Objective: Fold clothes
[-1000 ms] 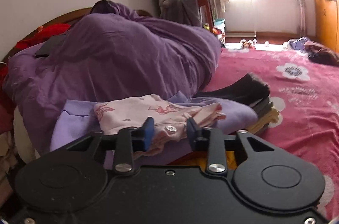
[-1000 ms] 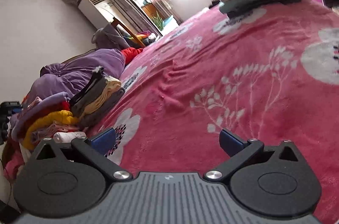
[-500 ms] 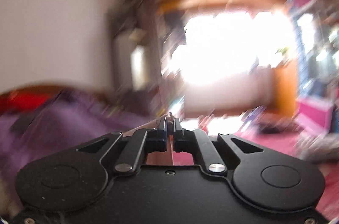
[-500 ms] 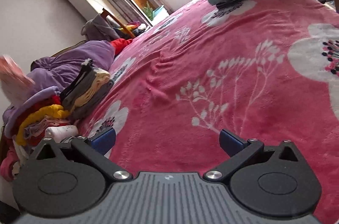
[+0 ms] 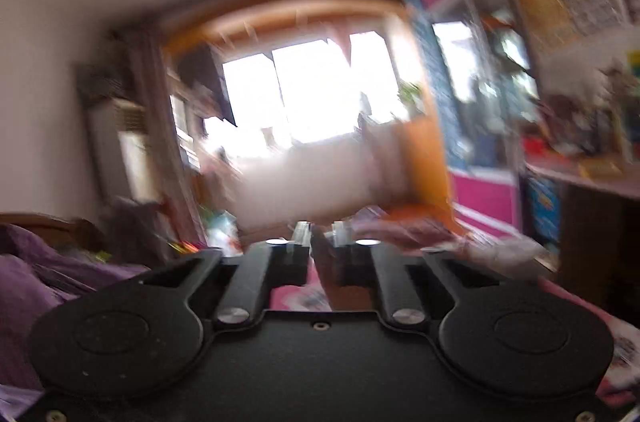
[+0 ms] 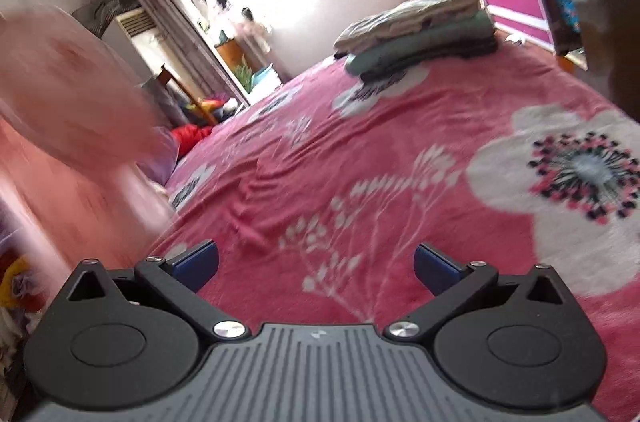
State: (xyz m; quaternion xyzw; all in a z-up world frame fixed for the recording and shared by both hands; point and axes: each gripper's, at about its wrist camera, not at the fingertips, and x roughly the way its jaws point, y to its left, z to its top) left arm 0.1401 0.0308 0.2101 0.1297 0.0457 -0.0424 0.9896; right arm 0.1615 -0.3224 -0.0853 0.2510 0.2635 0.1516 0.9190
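Observation:
My left gripper [image 5: 322,236] is raised high and shut on a pale pink printed garment [image 5: 344,286], a strip of which shows between its fingers; the left wrist view is heavily blurred. In the right wrist view the same pink garment [image 6: 68,110] hangs as a blurred mass in the air at the left. My right gripper [image 6: 316,262] stands open just above the pink flowered bedspread [image 6: 400,150], with nothing between its blue pads.
A stack of folded clothes [image 6: 420,30] sits at the bed's far end. A purple quilt [image 5: 24,286] lies at the left, with a heap of mixed clothes [image 6: 16,286] beside it. A dark cabinet [image 6: 612,22] stands at the right.
The left gripper shut on the pink garment atop the pile and swung it up and right, off the pile. The right gripper stayed open, tilting slightly upward.

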